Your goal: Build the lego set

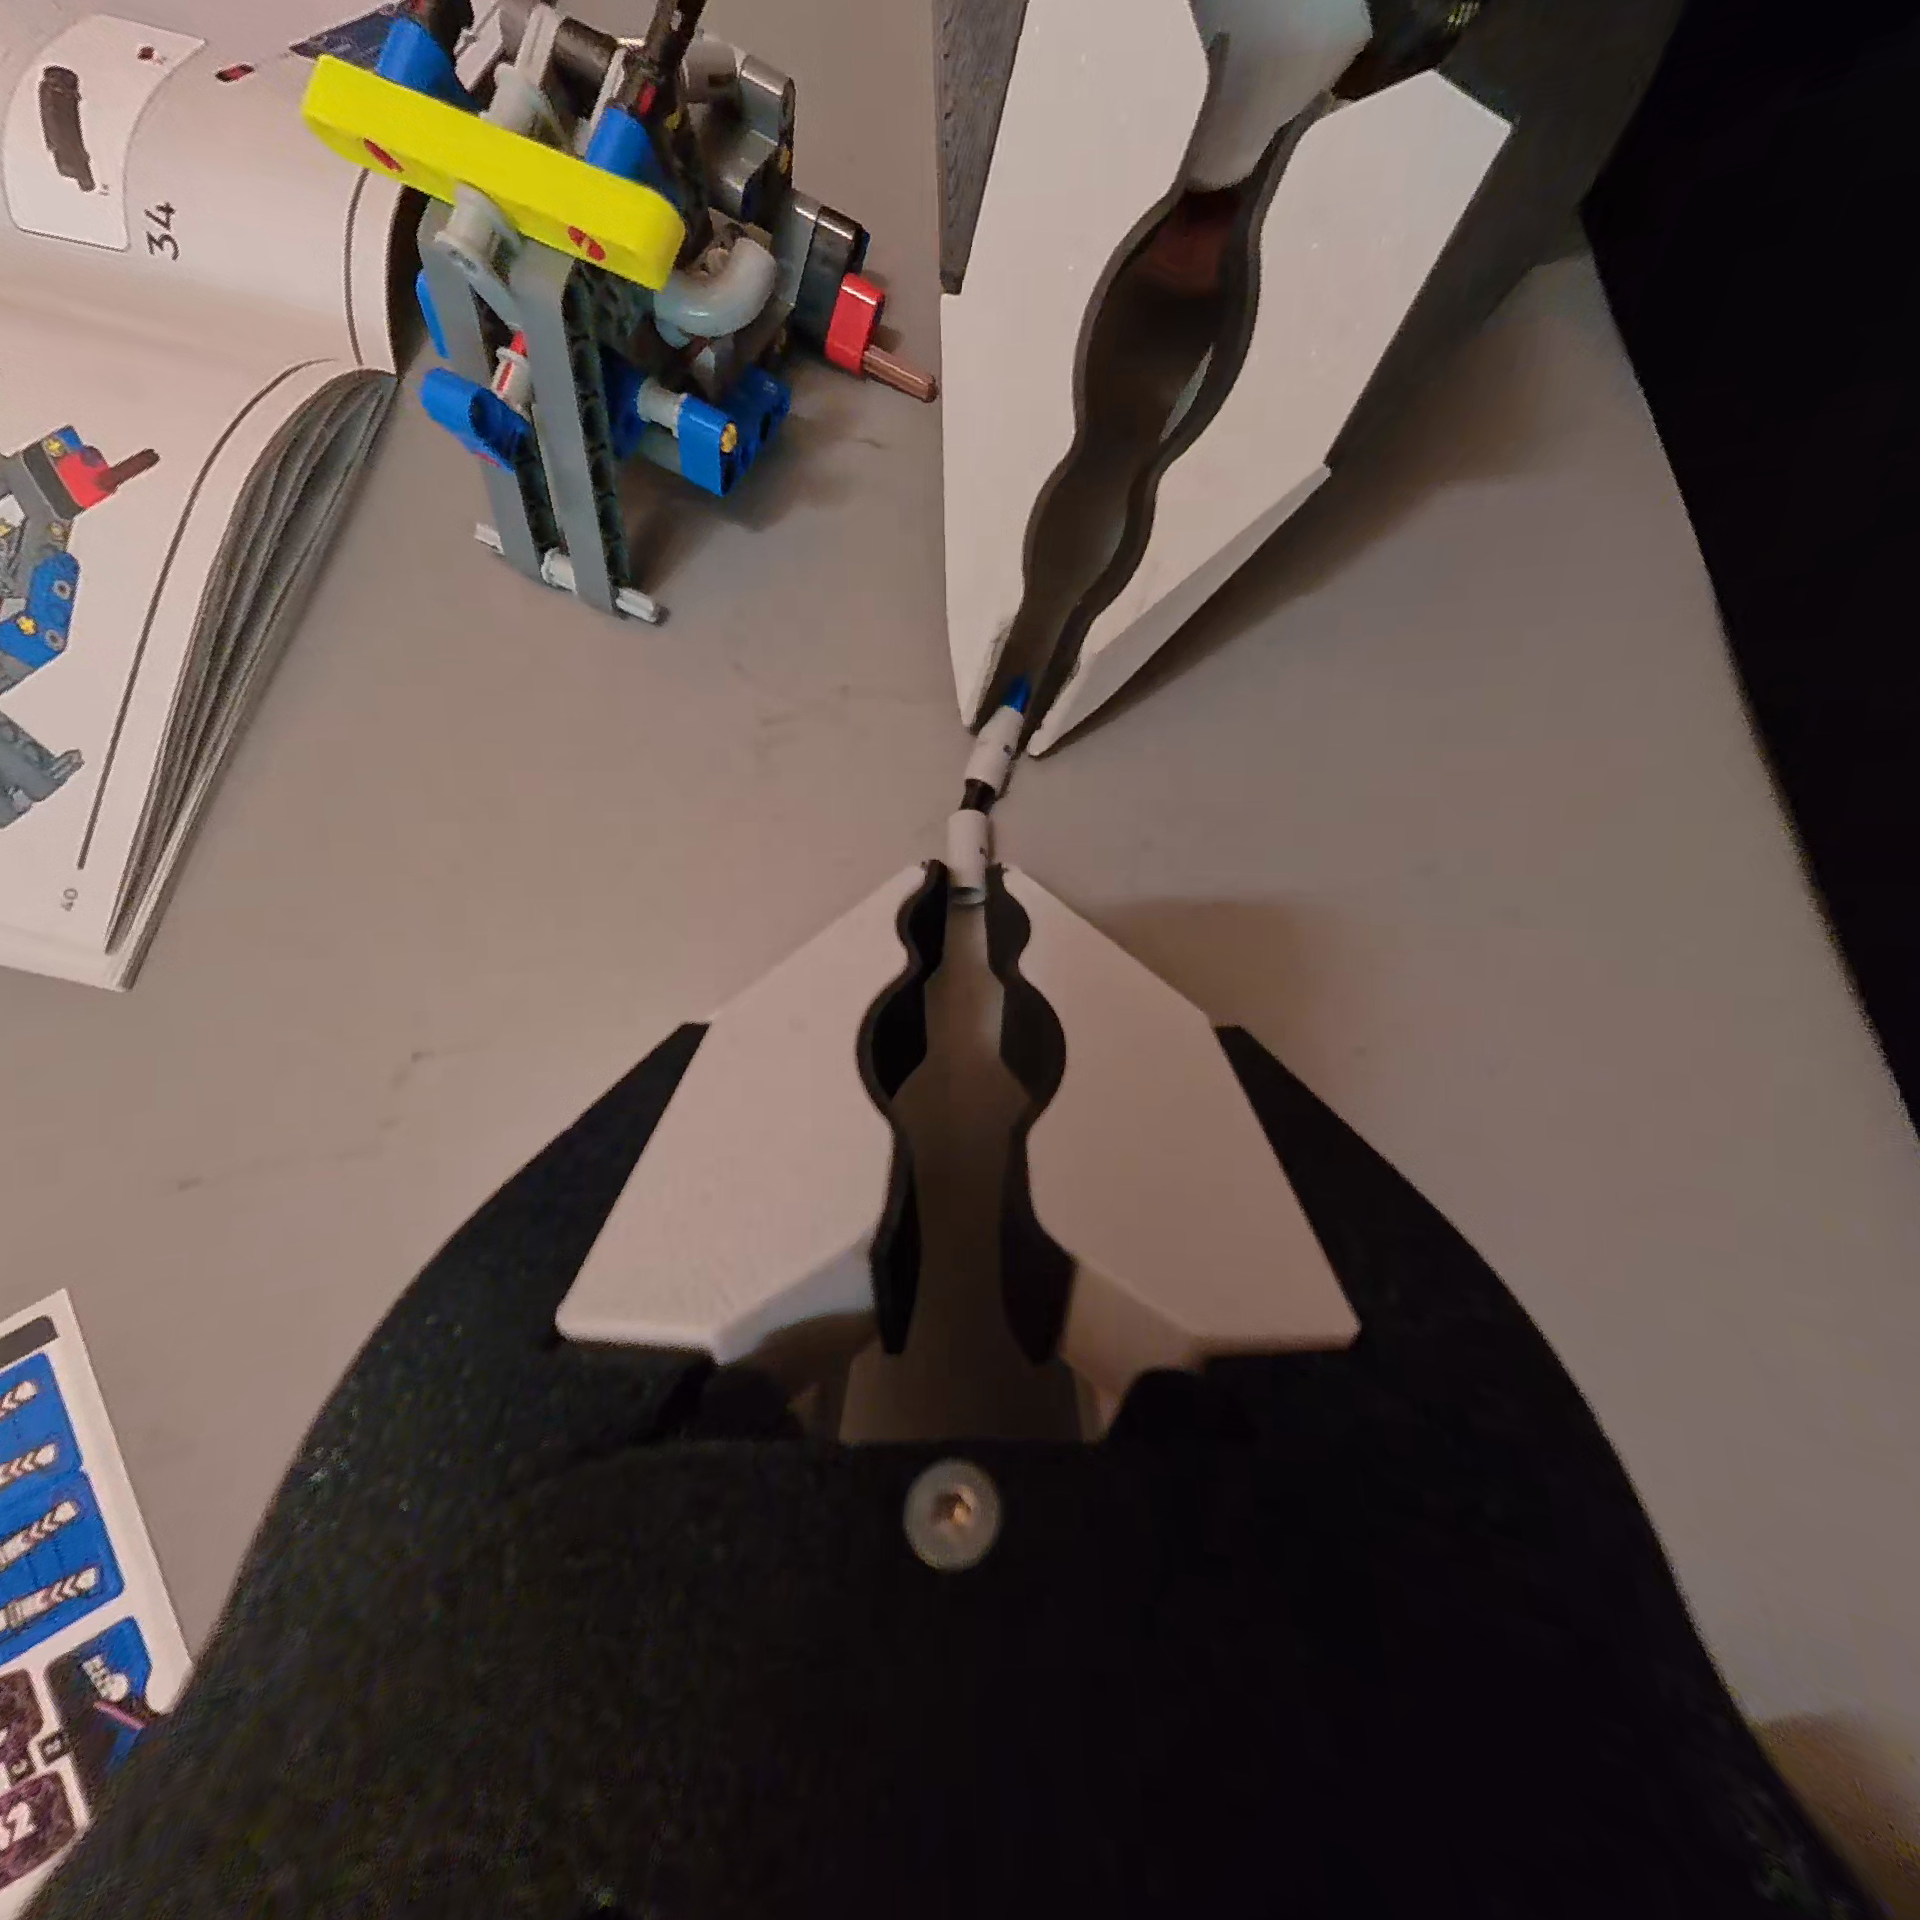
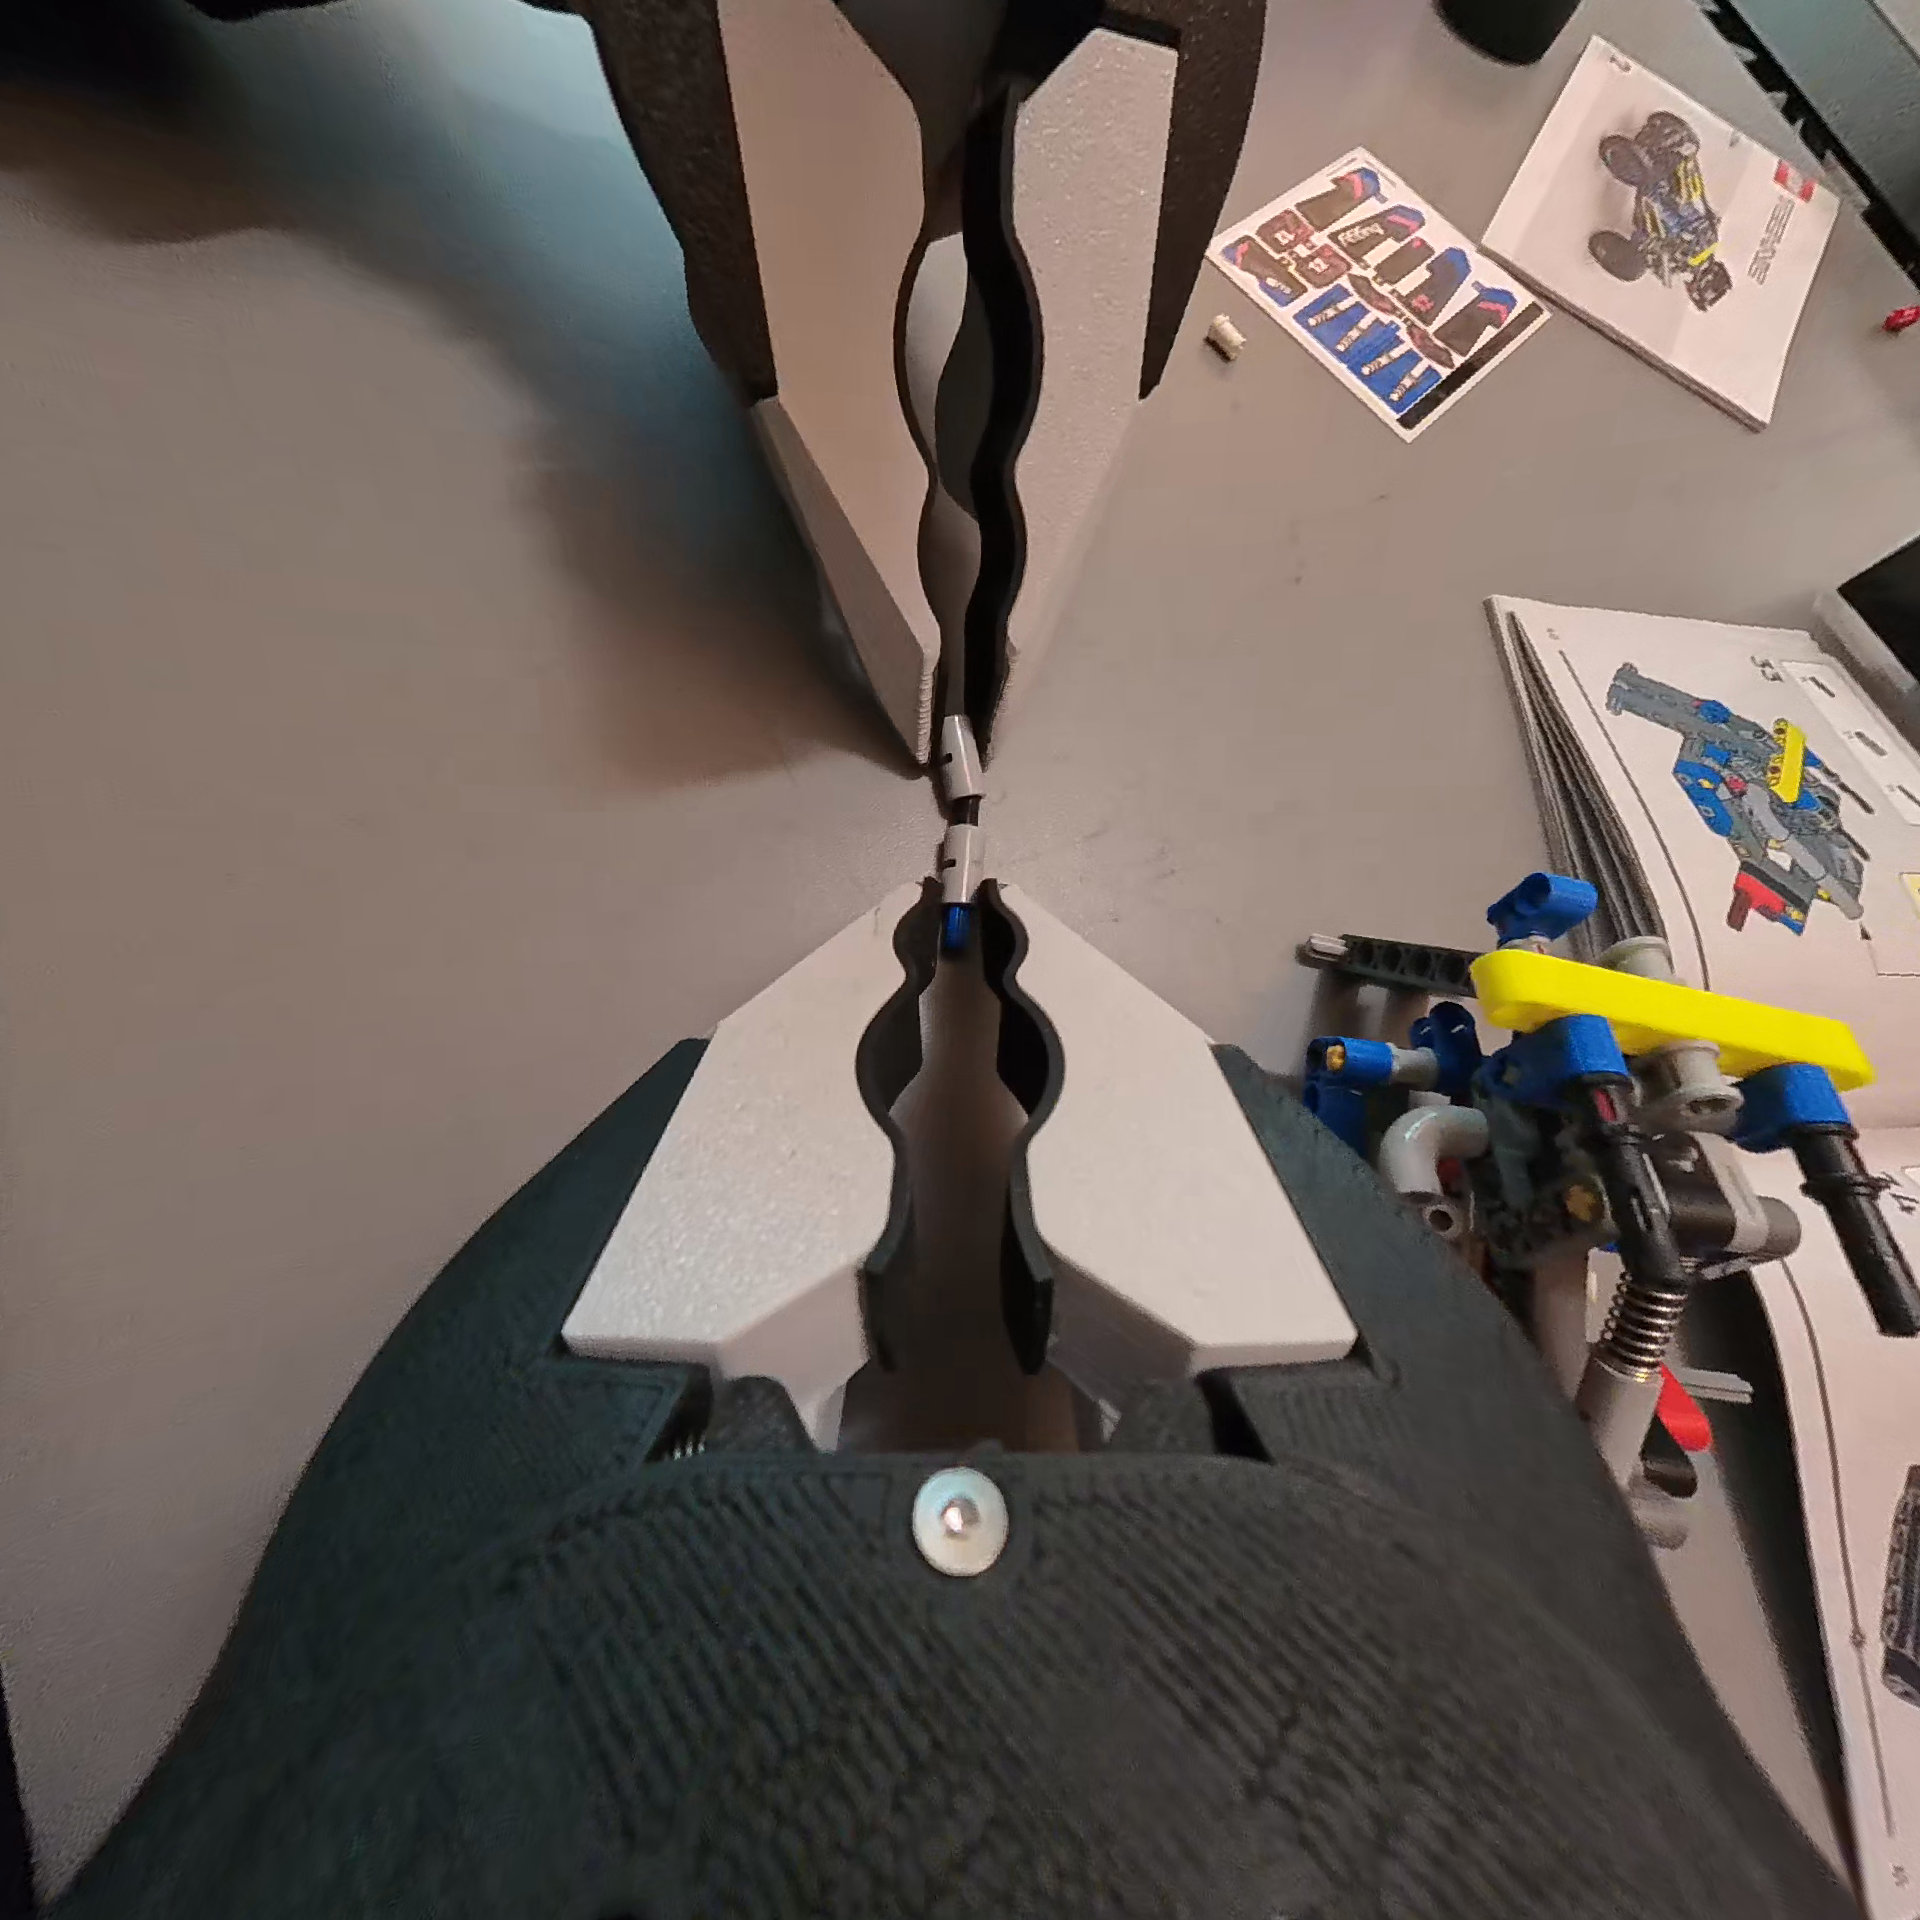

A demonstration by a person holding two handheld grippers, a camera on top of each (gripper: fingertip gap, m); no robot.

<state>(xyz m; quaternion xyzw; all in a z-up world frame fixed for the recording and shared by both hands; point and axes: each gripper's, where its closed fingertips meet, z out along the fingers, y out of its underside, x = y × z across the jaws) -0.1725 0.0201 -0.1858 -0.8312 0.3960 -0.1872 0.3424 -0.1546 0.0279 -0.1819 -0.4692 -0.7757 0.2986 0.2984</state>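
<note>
**Two grippers meet tip to tip over a grey surface**

A plain grey surface fills both views, falling into darkness along one edge. The left gripper has its jaws clamped on one grey sleeve of a thin rod. The right gripper has its jaws clamped on the rod's other end, beside a blue tip. Near the rod stands a half-built toy model, with an open booklet beyond it and a sticker sheet well apart. Around the rod the surface lies bare.
</note>
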